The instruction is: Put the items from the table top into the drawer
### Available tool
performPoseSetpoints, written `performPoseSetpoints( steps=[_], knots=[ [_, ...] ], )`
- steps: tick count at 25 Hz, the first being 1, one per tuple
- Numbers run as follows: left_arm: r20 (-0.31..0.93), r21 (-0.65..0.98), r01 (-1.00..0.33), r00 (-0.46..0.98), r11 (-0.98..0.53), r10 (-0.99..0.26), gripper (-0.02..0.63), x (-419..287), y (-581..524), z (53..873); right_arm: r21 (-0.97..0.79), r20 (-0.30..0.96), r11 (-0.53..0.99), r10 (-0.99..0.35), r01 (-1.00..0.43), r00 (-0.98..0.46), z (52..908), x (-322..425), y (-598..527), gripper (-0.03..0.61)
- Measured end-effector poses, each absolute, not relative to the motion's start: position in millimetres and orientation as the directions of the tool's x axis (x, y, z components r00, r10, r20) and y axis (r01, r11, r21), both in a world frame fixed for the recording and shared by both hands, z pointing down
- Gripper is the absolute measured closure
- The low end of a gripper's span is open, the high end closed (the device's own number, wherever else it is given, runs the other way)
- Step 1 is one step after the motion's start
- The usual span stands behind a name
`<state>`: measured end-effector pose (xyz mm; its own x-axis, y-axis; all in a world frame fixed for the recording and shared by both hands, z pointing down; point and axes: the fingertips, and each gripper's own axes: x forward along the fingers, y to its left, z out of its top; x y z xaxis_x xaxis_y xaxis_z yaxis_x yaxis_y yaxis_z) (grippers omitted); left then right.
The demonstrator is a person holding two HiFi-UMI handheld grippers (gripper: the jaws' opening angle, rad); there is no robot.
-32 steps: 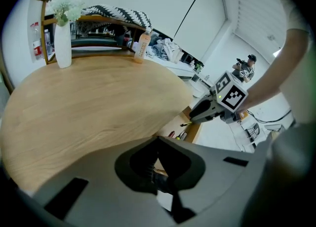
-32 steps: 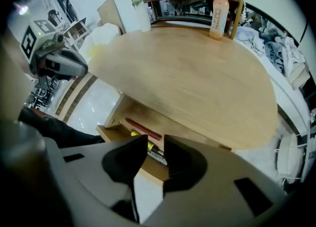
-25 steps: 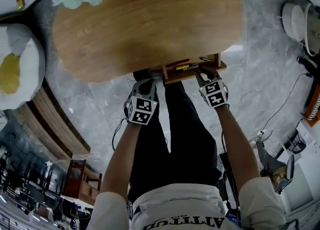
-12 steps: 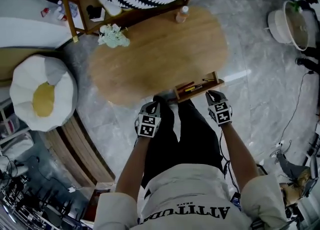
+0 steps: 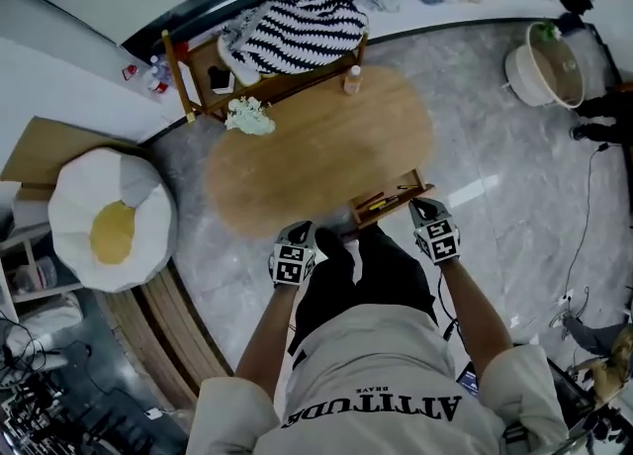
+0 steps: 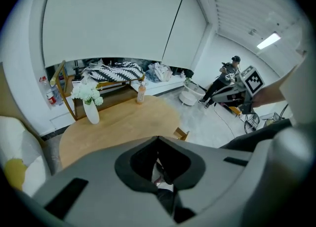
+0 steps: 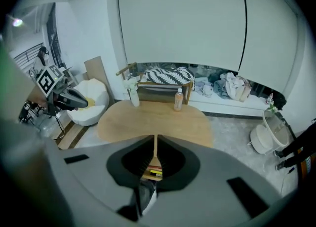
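The oval wooden table (image 5: pixel 326 146) carries a vase of white flowers (image 5: pixel 247 117) at its far left and a small bottle (image 5: pixel 351 79) at its far edge. Its drawer (image 5: pixel 391 204) stands pulled out at the near right, with pens (image 5: pixel 381 202) lying inside. My left gripper (image 5: pixel 297 245) hangs shut and empty just off the table's near edge, left of the drawer. My right gripper (image 5: pixel 430 221) is shut and empty beside the drawer's right front corner. In the right gripper view the drawer (image 7: pixel 152 171) shows behind the shut jaws of the right gripper (image 7: pixel 155 144). The left gripper (image 6: pixel 158 139) is shut too.
A wooden bench (image 5: pixel 188 77) with a striped cushion (image 5: pixel 297 33) stands behind the table. An egg-shaped beanbag (image 5: pixel 109 230) lies at the left, a round basket (image 5: pixel 539 72) at the far right. Grey marble floor (image 5: pixel 495 176) surrounds the table. Another person (image 6: pixel 224 75) sits at the far right.
The head view has risen well away from the table, so everything looks smaller. Both grippers stay shut near the drawer's front, the left one now a little farther from the table.
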<state>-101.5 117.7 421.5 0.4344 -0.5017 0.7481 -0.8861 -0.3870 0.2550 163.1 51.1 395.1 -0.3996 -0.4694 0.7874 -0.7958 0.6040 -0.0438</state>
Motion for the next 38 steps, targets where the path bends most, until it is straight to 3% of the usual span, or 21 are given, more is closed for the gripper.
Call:
performPoseSetpoints(
  steps=[7, 18, 34, 38],
  knots=[
    [0.690, 0.234, -0.856, 0.480, -0.461, -0.542, 0.594, -98, 137, 362, -0.003, 0.712, 0.605, -0.557, -0.796, -0.427, 327, 164, 79, 0.550],
    [0.577, 0.177, -0.903, 0.417, -0.392, -0.702, 0.592, -88, 164, 280, 0.018, 0.542, 0.600, -0.678, -0.800, -0.497, 233, 209, 96, 0.558],
    [0.426, 0.118, -0.963, 0.270, -0.243, -0.864, 0.592, -14, 255, 200, -0.002, 0.418, 0.719, -0.631, -0.695, -0.653, 184, 270, 175, 0.560],
    [0.382, 0.166, -0.966, 0.249, -0.199, -0.890, 0.593, -3, 270, 180, -0.008, 0.397, 0.743, -0.612, -0.670, -0.684, 176, 277, 183, 0.559]
  ],
)
